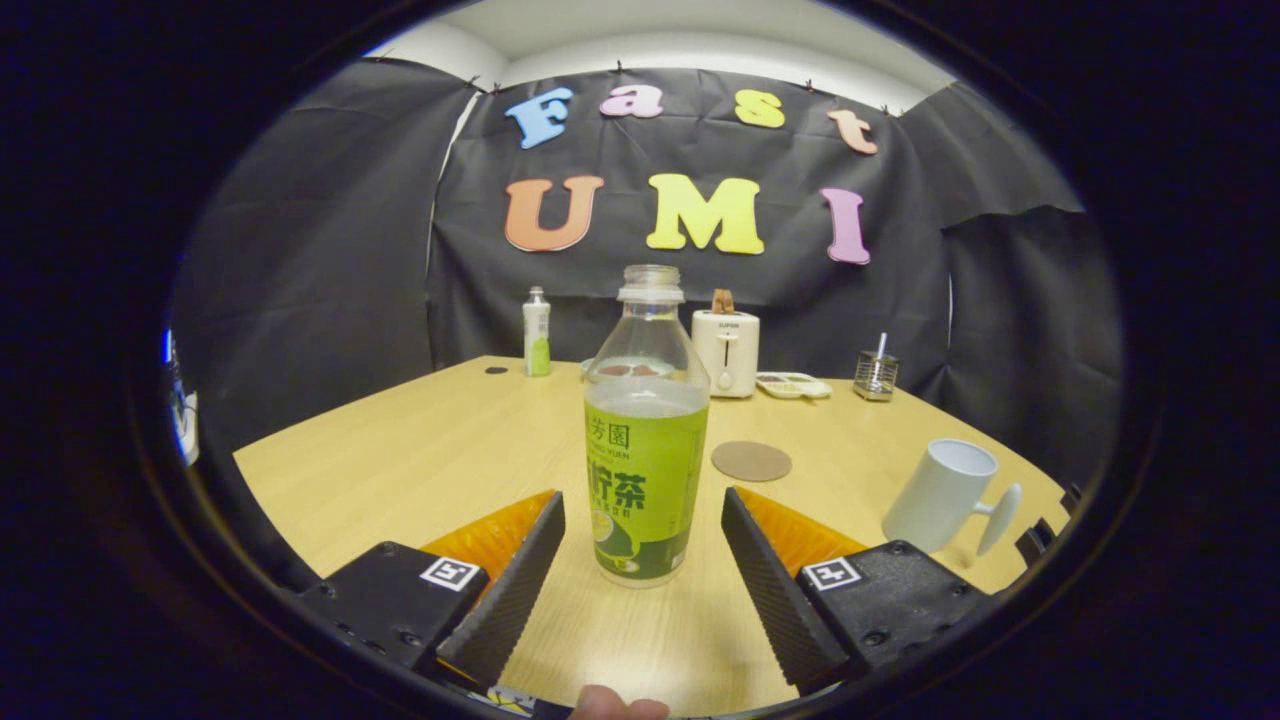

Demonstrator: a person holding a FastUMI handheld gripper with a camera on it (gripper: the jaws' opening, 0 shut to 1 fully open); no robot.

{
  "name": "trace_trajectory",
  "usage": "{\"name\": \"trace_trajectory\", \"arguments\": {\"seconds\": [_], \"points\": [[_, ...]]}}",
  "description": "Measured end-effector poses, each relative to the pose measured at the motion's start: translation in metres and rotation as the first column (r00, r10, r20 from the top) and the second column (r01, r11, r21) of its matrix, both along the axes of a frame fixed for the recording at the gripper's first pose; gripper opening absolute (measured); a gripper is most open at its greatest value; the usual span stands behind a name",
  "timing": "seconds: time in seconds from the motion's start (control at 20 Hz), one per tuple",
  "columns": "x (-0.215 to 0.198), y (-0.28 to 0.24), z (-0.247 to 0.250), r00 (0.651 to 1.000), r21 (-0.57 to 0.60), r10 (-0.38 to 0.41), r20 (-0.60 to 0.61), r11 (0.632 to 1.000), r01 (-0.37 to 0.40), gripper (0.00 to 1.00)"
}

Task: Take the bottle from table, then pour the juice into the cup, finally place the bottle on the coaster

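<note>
An uncapped clear bottle (645, 440) with a green label and pale juice stands upright on the wooden table (420, 450). It is between my two fingers, with a gap on each side, so neither finger touches it. My gripper (642, 515) is open. A round brown coaster (751, 461) lies flat just beyond the right finger. A white mug (940, 495) with its handle pointing right stands to the right of the right finger.
At the back of the table stand a small green-labelled bottle (537, 333), a white toaster (726, 350), a flat tray (792, 385) and a wire holder (876, 375). A fingertip (618, 705) of a person shows at the near edge below the fingers.
</note>
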State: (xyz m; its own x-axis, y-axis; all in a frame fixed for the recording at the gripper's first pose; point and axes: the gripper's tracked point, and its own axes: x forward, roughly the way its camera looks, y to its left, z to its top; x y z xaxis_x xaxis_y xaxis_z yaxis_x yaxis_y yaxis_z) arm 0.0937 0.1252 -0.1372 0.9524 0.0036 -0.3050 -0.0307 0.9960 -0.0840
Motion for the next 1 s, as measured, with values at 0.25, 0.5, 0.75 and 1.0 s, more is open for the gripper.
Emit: {"name": "trace_trajectory", "arguments": {"seconds": [0.25, 0.5, 0.75, 1.0], "points": [[0.023, 0.003, -0.008, 1.000, -0.001, -0.009, -0.029, 1.000, 0.009, 1.00], [0.033, 0.005, -0.012, 0.998, -0.045, -0.003, -0.058, 0.999, 0.001, 1.00], [0.034, 0.004, -0.007, 0.999, 0.010, -0.008, -0.037, 1.000, 0.009, 0.86], [0.030, 0.002, 0.002, 0.999, 0.093, 0.000, -0.035, 0.996, 0.004, 0.82]]}}
